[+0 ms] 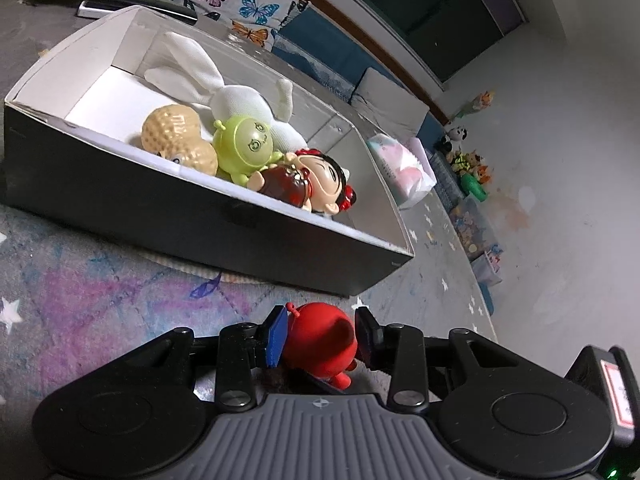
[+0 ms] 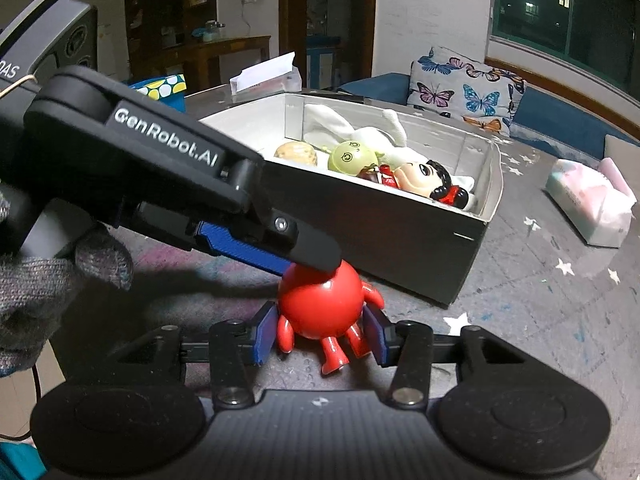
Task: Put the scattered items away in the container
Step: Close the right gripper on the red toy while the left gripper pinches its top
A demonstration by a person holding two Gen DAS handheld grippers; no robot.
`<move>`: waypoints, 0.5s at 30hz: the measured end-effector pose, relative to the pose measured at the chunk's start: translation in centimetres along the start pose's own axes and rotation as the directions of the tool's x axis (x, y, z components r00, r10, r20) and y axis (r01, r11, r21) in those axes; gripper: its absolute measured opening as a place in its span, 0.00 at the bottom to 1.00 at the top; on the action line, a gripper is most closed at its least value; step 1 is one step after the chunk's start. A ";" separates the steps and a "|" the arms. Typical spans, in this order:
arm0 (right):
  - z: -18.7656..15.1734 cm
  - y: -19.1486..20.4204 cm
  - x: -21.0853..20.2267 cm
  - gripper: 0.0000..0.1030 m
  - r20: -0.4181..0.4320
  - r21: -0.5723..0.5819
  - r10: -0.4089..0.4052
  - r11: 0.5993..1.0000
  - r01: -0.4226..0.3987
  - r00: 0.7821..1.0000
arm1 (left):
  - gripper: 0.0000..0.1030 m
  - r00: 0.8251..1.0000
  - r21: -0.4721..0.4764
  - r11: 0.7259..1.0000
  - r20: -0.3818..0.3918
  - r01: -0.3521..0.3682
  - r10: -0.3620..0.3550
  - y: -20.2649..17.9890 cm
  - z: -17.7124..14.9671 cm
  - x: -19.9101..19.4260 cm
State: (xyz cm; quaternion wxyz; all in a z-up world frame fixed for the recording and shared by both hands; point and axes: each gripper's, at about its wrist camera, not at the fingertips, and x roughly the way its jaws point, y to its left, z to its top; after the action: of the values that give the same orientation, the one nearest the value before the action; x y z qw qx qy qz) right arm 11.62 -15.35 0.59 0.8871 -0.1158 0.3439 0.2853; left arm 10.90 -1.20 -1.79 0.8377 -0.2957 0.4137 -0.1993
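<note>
The red toy's (image 1: 320,340) face is turned away in both views, and its underside is hidden behind the gripper bodies. The left gripper (image 1: 322,334) pinches the toy's round head between its pads. The right gripper (image 2: 320,330) brackets its body and legs; whether those pads press I cannot tell. Glossy, round, stub-limbed, it sits on the starry mat (image 1: 100,288) just before the box (image 1: 200,208).

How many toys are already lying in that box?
4: white bunny at the back, tan peanut, green figure, black-haired doll along the near wall of the box. Smaller ones may be hidden.
</note>
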 end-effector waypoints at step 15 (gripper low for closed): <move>0.3 -0.2 0.0 0.47 0.005 0.041 0.013 0.999 -0.013 1.000 | 0.39 1.000 -0.027 0.999 0.005 0.017 -0.017 1.0 0.2 0.5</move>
State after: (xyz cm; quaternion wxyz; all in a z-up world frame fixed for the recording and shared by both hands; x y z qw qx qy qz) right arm 11.93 -15.40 0.77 0.8882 -0.0945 0.3484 0.2842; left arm 11.48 -0.66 -2.67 0.8328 -0.3111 0.4120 -0.2000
